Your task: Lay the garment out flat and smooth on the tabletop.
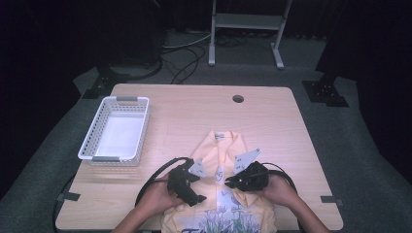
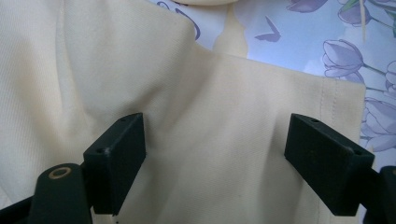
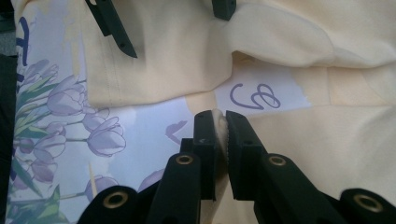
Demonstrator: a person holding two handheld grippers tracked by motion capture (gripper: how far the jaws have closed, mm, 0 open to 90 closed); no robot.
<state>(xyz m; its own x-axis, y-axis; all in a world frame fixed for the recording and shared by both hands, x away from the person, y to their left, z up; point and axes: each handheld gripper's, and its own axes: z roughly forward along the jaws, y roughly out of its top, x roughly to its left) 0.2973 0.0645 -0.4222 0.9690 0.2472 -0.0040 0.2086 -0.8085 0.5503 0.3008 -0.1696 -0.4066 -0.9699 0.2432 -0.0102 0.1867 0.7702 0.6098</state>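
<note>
While lying spread at the near edge of the table (image 1: 194, 116), the pale yellow shirt (image 1: 221, 160) with its purple tulip print (image 3: 79, 112) is showing folded panels over the chest. Being pinched at one folded edge (image 3: 220, 126) by the right tongs (image 3: 221, 128), clenched tight on a thin ridge of cloth beside the small curly mark (image 3: 254, 96). Hovering released over a plain yellow panel (image 2: 210, 140), the left tongs (image 2: 215, 154), jaws standing wide apart with cloth between but nothing gripped. Resting in the person's hands just above the shirt in the high view: left tongs (image 1: 194, 194), right tongs (image 1: 232, 182).

Judging the risks from here: gripping so little fabric, probably slipping free once lifting, dropping the fold out of line. Possibly catching more than one layer in that pinch, dragging the underlying panel along and rumpling the print. Pulling with one side only, with the left tongs not yet holding, likely skewing the whole shirt across the table or sliding its hem off the near edge. Standing well apart at the left, the white basket (image 1: 115, 128), posing no hindrance.
</note>
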